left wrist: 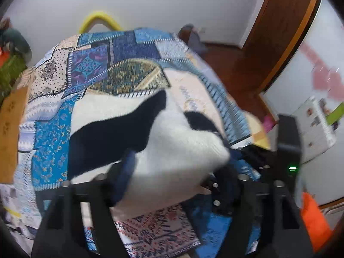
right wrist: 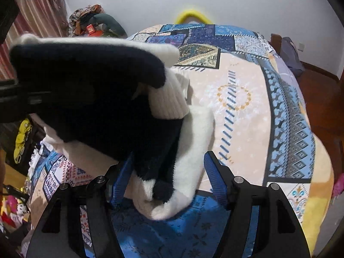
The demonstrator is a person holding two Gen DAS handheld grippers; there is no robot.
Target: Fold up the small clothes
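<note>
The black-and-white sweater (right wrist: 163,150) lies bunched on the bed (right wrist: 247,111). The right gripper (right wrist: 169,180) is released, fingers astride the sweater's edge. The left gripper (left wrist: 172,176) fingers: grip cannot be told.

Your room is evenly and softly lit from overhead, with the white wall (left wrist: 172,6) bright but free of glare and only faint shadows under the sweater (right wrist: 193,133) on the bedspread (right wrist: 247,99). Your left view is smeared by motion blur, worst from 2 to 5 o'clock, while your right view stays sharper at centre. Both fisheye frames bend straight lines hard and fall to black at the corners.
</note>
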